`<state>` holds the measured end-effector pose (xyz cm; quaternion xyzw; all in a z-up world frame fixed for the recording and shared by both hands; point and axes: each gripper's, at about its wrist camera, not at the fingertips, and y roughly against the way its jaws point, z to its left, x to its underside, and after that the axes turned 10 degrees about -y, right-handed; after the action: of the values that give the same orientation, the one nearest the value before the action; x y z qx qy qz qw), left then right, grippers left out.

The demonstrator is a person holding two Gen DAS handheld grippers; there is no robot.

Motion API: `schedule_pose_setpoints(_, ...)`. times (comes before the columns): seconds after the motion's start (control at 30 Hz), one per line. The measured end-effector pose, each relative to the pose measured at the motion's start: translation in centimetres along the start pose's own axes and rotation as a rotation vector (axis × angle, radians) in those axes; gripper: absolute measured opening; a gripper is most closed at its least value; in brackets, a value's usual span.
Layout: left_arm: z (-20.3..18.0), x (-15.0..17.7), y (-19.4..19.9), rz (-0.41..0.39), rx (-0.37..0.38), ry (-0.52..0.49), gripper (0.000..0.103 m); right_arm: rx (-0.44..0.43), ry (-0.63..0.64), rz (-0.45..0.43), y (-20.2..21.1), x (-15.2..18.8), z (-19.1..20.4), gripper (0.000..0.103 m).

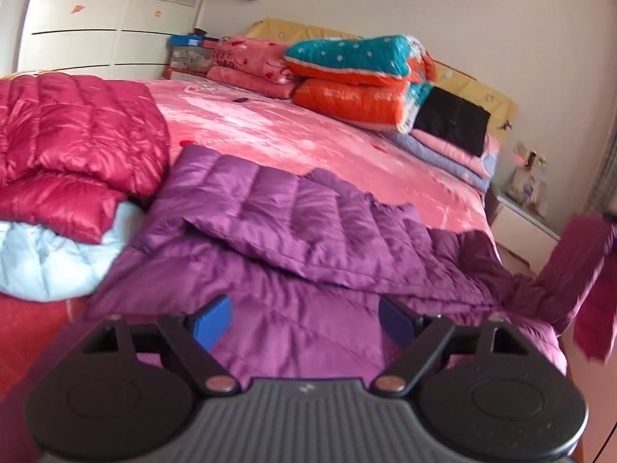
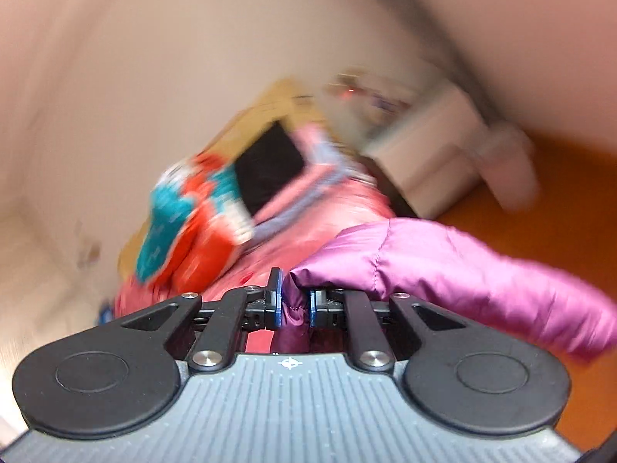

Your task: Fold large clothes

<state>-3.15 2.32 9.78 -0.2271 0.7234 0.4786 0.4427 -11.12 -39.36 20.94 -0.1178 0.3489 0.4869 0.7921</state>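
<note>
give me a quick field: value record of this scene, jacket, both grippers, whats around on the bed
garment: purple down jacket, spread on the bed's near edge
left gripper: open above the jacket, holding nothing
right gripper: shut on a purple jacket part
surface: pink bedspread
beside jacket: folded red down jacket over a light blue garment
headboard end: stacked quilts

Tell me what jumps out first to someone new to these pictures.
A shiny purple quilted down jacket sprawls across the near end of the pink-covered bed, with the open left gripper just over it. The right gripper is shut on a bunched piece of that purple fabric.
</note>
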Motion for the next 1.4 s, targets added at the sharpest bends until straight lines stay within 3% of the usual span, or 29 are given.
schedule_pose_setpoints(0.1, 1.7, -0.2, 0.0, -0.009, -0.006, 0.028, 0.084, -0.082, 0.260, 0.052, -1.6, 3.5, 7.4, 0.016)
schedule_pose_setpoints(0.23, 4.1, -0.6, 0.1, -0.009, 0.009, 0.104, 0.084, -0.194, 0.605, 0.155, -2.9, 11.4, 14.7, 0.016)
schedule_pose_setpoints(0.33, 5.5, -0.9, 0.1, -0.019, -0.001, 0.144, 0.084, -0.255, 0.827, 0.261, -3.7, 18.3, 17.3, 0.016)
schedule_pose_setpoints(0.47, 7.9, -1.1, 0.0, -0.038, 0.006, 0.212, 0.084, -0.259, 1.100, 0.396, -3.8, 27.0, 17.2, 0.018)
schedule_pose_setpoints(0.57, 9.1, -1.1, -0.4, -0.038, 0.014, 0.245, 0.084, -0.226, 1.191, 0.458, -2.3, 31.1, 16.3, 0.032)
schedule_pose_setpoints(0.6, 9.4, -1.1, -0.6, -0.035, 0.014, 0.252, 0.084, -0.221, 1.194, 0.464, -2.1, 31.6, 16.3, 0.048)
schedule_pose_setpoints(0.63, 9.6, -1.1, -0.8, -0.031, 0.013, 0.258, 0.084, -0.218, 1.181, 0.478, -2.0, 32.1, 16.6, 0.070)
schedule_pose_setpoints(0.7, 9.8, -1.0, -0.9, -0.029, 0.017, 0.254, 0.084, -0.208, 1.140, 0.502, -2.2, 31.9, 16.7, 0.079)
schedule_pose_setpoints(0.9, 9.8, -1.1, -0.8, -0.049, 0.001, 0.208, 0.084, -0.149, 0.967, 0.522, 1.9, 31.4, 15.7, 0.089)
schedule_pose_setpoints(1.03, 10.0, -1.1, -0.7, -0.054, 0.006, 0.215, 0.084, -0.134, 0.849, 0.522, 3.6, 27.8, 13.7, 0.097)
schedule_pose_setpoints(1.13, 9.9, -1.0, -0.8, -0.053, 0.009, 0.204, 0.084, -0.127, 0.665, 0.512, 4.5, 24.1, 11.5, 0.097)
schedule_pose_setpoints(1.3, 9.3, -0.7, -1.0, -0.036, 0.028, 0.199, 0.084, -0.089, 0.167, 0.445, 2.0, 16.6, 6.5, 0.096)
schedule_pose_setpoints(1.4, 9.3, -0.6, -1.2, -0.035, 0.027, 0.194, 0.084, -0.012, 0.072, 0.365, 0.0, 14.4, 4.5, 0.095)
